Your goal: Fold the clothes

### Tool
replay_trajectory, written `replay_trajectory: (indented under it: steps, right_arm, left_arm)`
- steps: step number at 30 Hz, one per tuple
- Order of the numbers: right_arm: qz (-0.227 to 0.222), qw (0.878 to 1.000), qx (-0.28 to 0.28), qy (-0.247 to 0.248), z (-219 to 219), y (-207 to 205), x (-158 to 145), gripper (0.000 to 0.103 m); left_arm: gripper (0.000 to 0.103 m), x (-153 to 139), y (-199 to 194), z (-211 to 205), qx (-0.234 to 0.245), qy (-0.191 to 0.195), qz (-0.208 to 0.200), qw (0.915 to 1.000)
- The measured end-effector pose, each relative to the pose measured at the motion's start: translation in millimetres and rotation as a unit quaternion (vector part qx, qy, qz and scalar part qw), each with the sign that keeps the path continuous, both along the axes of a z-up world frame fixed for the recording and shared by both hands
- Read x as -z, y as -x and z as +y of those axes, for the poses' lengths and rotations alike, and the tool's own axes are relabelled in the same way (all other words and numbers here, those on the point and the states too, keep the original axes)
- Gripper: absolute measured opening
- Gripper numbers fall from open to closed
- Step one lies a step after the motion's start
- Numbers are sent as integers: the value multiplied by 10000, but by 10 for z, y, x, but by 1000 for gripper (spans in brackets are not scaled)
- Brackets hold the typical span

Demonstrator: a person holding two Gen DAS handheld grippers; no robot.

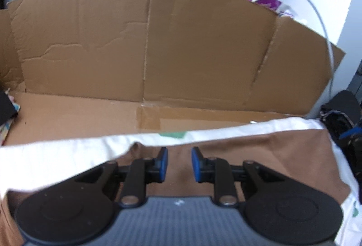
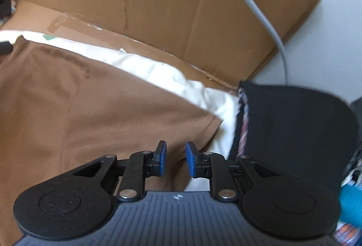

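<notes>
Both tools, left [image 1: 179, 161] and right [image 2: 176, 158], gape over brown cloth [image 2: 90, 98]

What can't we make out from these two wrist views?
- Brown garment: the near part is hidden by the left gripper body in the left wrist view, so the fold state is unclear.
- Brown garment's lower edge: cut off by the right gripper body in the right wrist view.
- White sheet: blurred, its green print is unreadable.
- Dark item at right: blurred, identity unclear.
- Purple package: mostly hidden behind the cardboard.
</notes>
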State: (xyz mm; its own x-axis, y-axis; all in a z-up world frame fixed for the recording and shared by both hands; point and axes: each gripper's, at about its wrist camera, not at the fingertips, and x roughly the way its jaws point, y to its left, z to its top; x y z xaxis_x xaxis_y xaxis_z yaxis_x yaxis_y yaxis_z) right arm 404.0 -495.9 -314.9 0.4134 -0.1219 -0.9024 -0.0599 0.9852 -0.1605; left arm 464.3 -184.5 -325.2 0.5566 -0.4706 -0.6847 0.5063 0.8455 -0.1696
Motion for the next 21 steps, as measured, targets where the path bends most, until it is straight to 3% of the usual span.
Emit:
replay_trajectory:
  steps: [7,14,21]
  right_arm:
    - [-543,9955,755,-197,-35,207,116,25]
    - [-521,9937,991,-98,-5,286,422,31]
    - [-522,9911,1178,-334,-26,260,410,34]
  left_arm:
    - [24,-160,505,179,-251,111,29,9996]
    - [28,-176,1027,289,-397,-4,259,9989]
    - [30,-113,1375,437,-610,230,659,9957]
